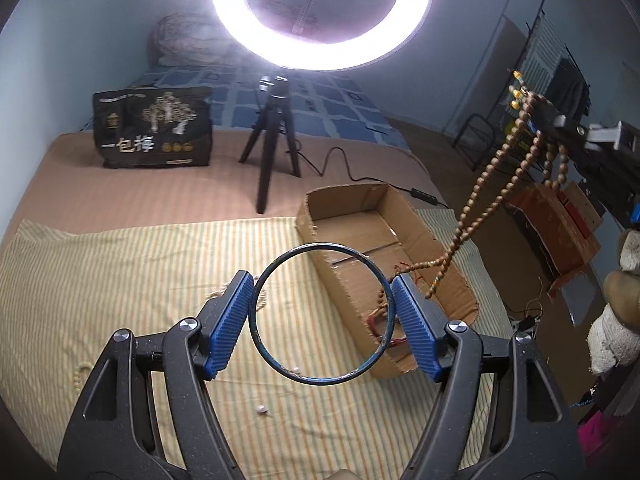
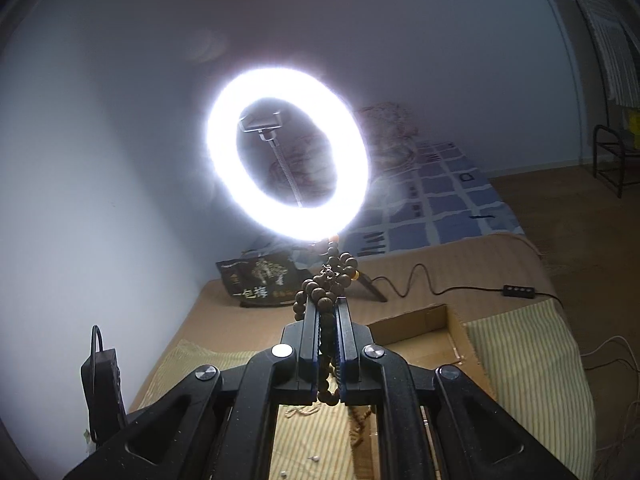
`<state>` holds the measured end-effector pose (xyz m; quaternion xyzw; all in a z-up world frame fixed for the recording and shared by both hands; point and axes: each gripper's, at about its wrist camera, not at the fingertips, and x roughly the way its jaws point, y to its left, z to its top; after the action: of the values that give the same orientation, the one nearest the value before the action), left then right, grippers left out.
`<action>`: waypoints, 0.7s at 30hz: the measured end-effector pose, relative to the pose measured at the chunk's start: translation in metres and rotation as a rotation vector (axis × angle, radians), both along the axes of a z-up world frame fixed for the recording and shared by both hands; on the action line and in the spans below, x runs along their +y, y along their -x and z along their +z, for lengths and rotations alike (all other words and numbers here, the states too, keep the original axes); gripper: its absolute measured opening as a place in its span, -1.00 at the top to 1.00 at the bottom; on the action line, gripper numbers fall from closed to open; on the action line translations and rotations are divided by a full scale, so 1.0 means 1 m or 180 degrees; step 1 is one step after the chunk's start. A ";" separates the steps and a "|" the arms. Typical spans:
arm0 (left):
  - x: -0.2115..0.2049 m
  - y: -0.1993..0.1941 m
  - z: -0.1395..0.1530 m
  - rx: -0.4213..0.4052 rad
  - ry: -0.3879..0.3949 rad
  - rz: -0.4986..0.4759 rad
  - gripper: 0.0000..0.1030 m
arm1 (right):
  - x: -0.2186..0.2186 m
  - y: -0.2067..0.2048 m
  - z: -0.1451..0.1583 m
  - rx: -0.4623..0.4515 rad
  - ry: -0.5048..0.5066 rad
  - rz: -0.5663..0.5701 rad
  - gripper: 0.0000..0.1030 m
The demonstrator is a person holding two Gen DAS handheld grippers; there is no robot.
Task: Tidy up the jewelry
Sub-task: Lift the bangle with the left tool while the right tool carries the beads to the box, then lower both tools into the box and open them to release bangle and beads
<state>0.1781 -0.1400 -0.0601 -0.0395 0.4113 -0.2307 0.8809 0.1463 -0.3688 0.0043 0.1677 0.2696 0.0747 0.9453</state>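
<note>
My left gripper (image 1: 322, 294) is shut on a dark blue bangle (image 1: 280, 366), held above the striped cloth beside the cardboard box (image 1: 452, 268). My right gripper (image 2: 329, 312) is shut on a long string of brown wooden beads (image 2: 326, 280). In the left wrist view the right gripper (image 1: 560, 120) holds the beads (image 1: 480, 200) high at the right, and their lower loop hangs down into the box. Red cord and a few beads lie on the box floor behind the left gripper's right finger. The box also shows in the right wrist view (image 2: 420, 324).
A ring light (image 1: 320, 12) on a black tripod (image 1: 272, 152) stands behind the box, its cable (image 1: 344, 168) running right. A black printed bag (image 1: 154, 128) sits at the back left. A cream bead strand (image 1: 262, 304) and small pearls (image 1: 262, 409) lie on the striped cloth (image 1: 120, 280).
</note>
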 end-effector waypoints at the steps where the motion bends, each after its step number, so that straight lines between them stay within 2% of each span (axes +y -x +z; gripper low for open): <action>1: -0.006 -0.002 -0.002 0.0004 -0.0007 -0.0026 -0.42 | -0.002 -0.002 -0.001 0.0009 0.0014 -0.0023 0.92; 13: -0.056 -0.029 -0.029 0.0122 -0.0017 -0.0166 -0.42 | -0.035 -0.024 -0.029 0.0226 -0.0005 -0.0249 0.92; 21: -0.086 -0.047 -0.047 0.0146 -0.0106 -0.0248 -0.42 | -0.060 -0.053 -0.073 0.0582 -0.0081 -0.0406 0.92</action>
<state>0.2253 -0.2260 -0.1071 -0.0140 0.4364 -0.2570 0.8621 0.1990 -0.4290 -0.0683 0.2026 0.3425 0.0023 0.9174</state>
